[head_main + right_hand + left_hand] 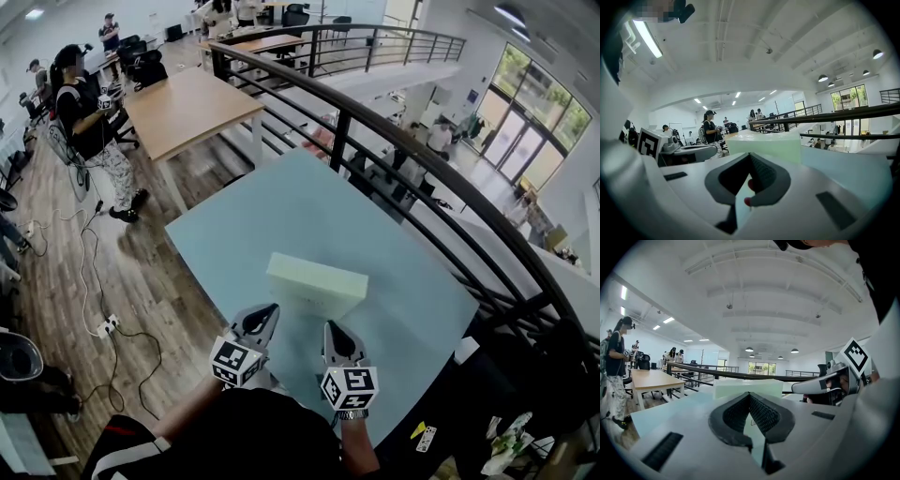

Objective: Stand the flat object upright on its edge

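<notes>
A pale green flat block (317, 284) lies on its broad face on the light blue table (281, 211), near the front. My left gripper (271, 308) is shut and empty, just short of the block's near left side. My right gripper (330, 326) is also shut and empty, a little nearer to me, in front of the block's near edge. In the left gripper view the block (747, 386) shows straight ahead beyond the closed jaws (750, 395), with the right gripper (829, 380) beside. In the right gripper view the block (764, 143) fills the middle ahead of the closed jaws (750, 156).
A black metal railing (394, 141) curves along the table's far and right sides, with a drop behind it. A wooden table (187, 108) stands at the back left, with a person (89, 122) beside it. Cables and a power strip (106, 325) lie on the wooden floor to the left.
</notes>
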